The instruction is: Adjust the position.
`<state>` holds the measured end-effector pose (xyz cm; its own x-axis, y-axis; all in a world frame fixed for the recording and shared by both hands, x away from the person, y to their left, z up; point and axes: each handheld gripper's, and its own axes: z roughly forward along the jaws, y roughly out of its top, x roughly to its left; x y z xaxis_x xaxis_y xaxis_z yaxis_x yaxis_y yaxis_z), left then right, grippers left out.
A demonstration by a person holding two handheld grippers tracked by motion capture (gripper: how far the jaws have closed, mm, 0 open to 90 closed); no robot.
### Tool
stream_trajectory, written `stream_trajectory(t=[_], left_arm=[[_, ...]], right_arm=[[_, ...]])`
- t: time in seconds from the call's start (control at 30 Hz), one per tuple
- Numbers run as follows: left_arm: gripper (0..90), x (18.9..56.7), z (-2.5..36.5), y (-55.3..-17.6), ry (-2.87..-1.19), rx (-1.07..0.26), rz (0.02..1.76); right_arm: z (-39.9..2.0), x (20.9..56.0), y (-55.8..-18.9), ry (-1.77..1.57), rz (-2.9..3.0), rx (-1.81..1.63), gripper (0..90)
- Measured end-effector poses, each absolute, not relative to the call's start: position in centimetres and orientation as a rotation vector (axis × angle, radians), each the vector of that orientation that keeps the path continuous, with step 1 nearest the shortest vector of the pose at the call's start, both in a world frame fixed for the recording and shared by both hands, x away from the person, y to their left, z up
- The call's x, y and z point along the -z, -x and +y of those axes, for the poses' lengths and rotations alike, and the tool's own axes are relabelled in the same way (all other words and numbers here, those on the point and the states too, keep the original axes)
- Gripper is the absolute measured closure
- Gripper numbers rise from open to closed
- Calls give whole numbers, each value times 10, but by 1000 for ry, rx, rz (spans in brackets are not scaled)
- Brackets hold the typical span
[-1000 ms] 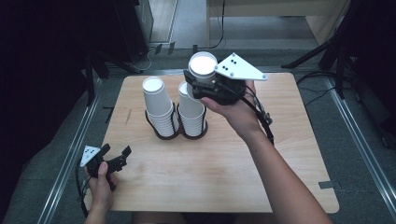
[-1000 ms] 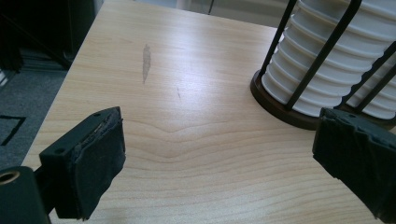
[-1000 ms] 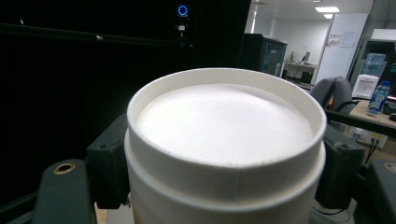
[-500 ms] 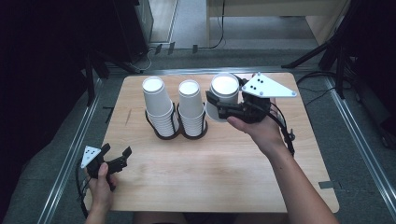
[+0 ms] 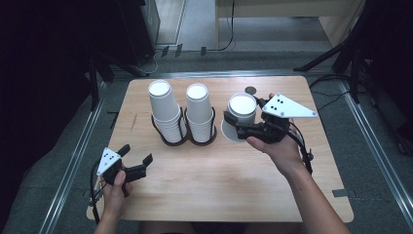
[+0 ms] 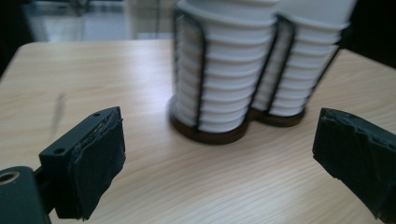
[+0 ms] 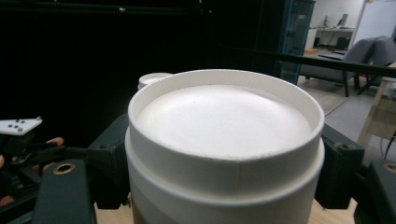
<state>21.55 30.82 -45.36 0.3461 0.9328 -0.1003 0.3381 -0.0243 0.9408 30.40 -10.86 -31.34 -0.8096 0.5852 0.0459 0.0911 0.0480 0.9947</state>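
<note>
Clamping an upside-down white cup [image 5: 241,108] in the right gripper [image 5: 238,127], jaws pressing both sides, seen up close in the right gripper view [image 7: 224,140]. Holding that cup just right of two stacks of inverted cups [image 5: 164,113] [image 5: 199,113], apart from them; cannot tell whether its rim is touching the counter [image 5: 204,190]. Standing both stacks in a black wire holder [image 5: 186,140], side by side. Hovering the left gripper [image 5: 134,157] near the counter's front left corner, jaws spread wide and gripping nothing, facing the stacks [image 6: 224,84] in the left gripper view.
</note>
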Motion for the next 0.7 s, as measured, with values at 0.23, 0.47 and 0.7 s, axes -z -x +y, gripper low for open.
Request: stream_trajectory(t=[0.23,0.47,0.7], left_arm=[[0,435,270,-220,-1648,-600,964],[0,421,231,-229,-1702,-509,799],[0,417,198,-240,-1717,-454,720]], right_arm=[[-105,329,-297,-606,2039,-1826,232],[-104,338,-295,-598,2057,-1861,232],[-102,342,-292,-595,2073,-1865,232]])
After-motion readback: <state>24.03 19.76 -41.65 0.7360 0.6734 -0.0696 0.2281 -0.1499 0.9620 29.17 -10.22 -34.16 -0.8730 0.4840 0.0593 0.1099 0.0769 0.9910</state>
